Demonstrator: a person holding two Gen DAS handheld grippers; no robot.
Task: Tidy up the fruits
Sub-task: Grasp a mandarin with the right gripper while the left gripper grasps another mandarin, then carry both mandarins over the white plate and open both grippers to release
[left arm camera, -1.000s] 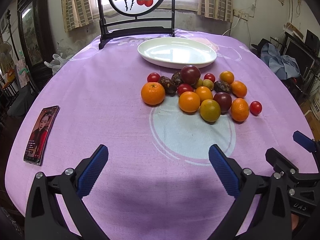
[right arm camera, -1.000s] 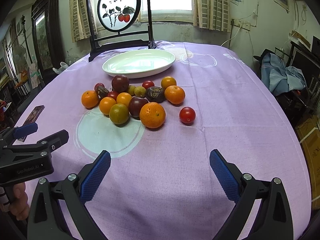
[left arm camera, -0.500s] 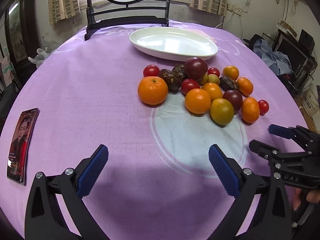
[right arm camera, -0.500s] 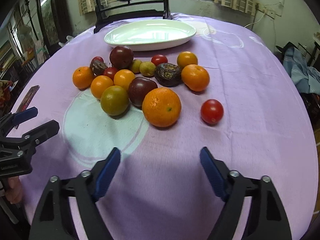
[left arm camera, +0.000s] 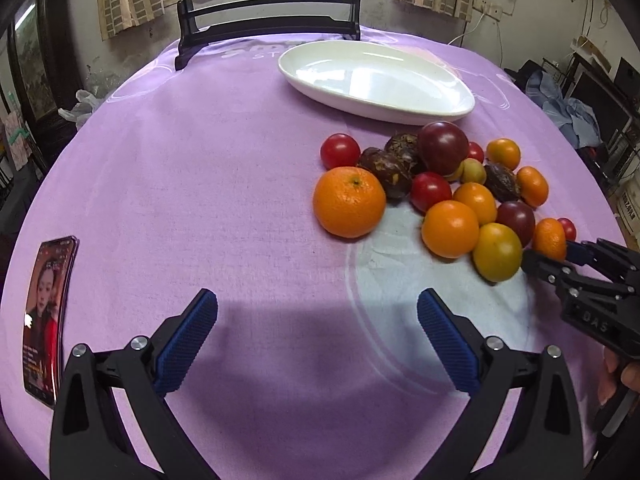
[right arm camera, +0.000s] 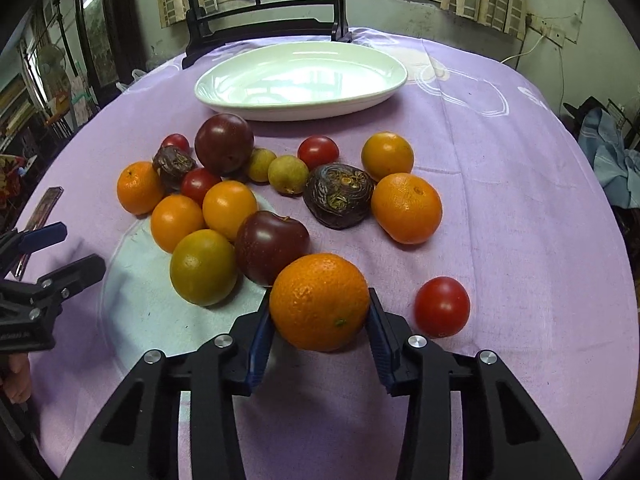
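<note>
The right gripper is clamped on the nearest orange, which sits on the purple cloth at the front of the fruit pile, touching a dark plum. Lift straight up first — dragging would nudge the plum — then carry it to the white plate. The left gripper hangs with fingers apart, holding nothing.

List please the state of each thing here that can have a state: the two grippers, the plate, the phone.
Right gripper: jaws closed on the nearest orange, which sits on the cloth.
Left gripper: jaws open, holding nothing.
White plate: upright, no fruit on it.
Phone: lying flat, screen lit.
</note>
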